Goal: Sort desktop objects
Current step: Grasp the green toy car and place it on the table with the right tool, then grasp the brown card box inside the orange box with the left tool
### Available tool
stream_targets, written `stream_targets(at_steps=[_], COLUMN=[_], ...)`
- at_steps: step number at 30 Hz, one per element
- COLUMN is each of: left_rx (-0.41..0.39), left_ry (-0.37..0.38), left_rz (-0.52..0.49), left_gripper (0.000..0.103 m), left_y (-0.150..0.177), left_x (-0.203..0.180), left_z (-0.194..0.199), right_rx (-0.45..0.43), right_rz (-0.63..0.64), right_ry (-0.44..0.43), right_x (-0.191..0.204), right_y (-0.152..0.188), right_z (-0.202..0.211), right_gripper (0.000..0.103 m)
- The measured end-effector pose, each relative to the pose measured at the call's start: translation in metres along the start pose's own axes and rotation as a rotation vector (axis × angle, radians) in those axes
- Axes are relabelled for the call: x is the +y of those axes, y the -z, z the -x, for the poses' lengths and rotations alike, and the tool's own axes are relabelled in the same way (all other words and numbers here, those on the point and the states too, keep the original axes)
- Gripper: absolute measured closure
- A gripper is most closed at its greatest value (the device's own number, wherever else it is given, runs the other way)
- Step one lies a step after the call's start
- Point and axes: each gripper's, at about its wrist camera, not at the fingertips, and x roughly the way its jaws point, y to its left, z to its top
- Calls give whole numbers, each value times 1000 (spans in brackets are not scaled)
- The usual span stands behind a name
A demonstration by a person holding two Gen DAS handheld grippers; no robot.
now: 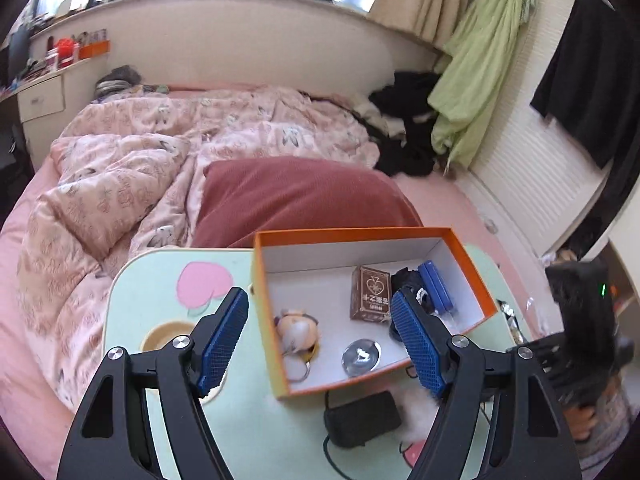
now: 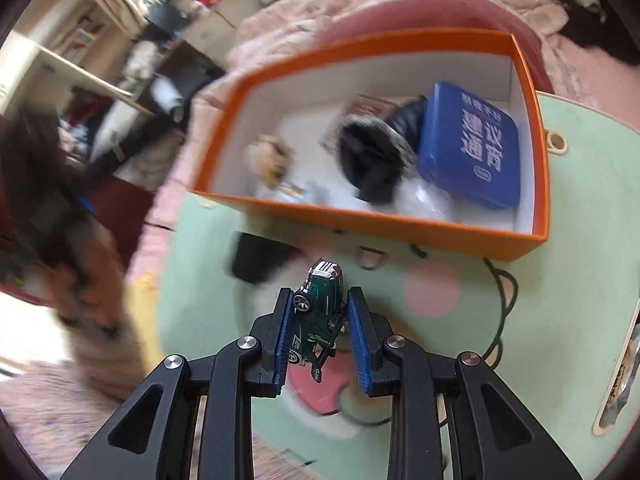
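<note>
An orange box with a white inside stands on the pale green table. It holds a brown card pack, a blue case, a doll keychain, a clear round object and a dark item. My left gripper is open and empty above the box's near left part. My right gripper is shut on a green toy car, held above the table in front of the orange box, where the blue case also shows.
A black adapter with a cable lies on the table just in front of the box. A red pillow and pink bedding lie beyond the table. The right wrist view is blurred.
</note>
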Motion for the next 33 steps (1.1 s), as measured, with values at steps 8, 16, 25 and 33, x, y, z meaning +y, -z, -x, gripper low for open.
stream_targets(at_steps=[8, 16, 25, 33], left_rx=[265, 415, 452, 425], left_ry=[18, -1, 11, -126], left_rz=[-113, -130, -127, -307], left_gripper=[37, 63, 55, 59], left_y=[-26, -22, -19, -6], left_x=[-43, -62, -69, -84], left_z=[-78, -133, -152, -154], right_rx=[-179, -286, -264, -249], right_rz=[-39, -88, -106, -122], right_ry=[-75, -103, -138, -162], right_x=[-13, -38, -44, -48], right_y=[4, 16, 14, 16], right_z=[8, 46, 39, 31], right_gripper=[56, 50, 50, 50])
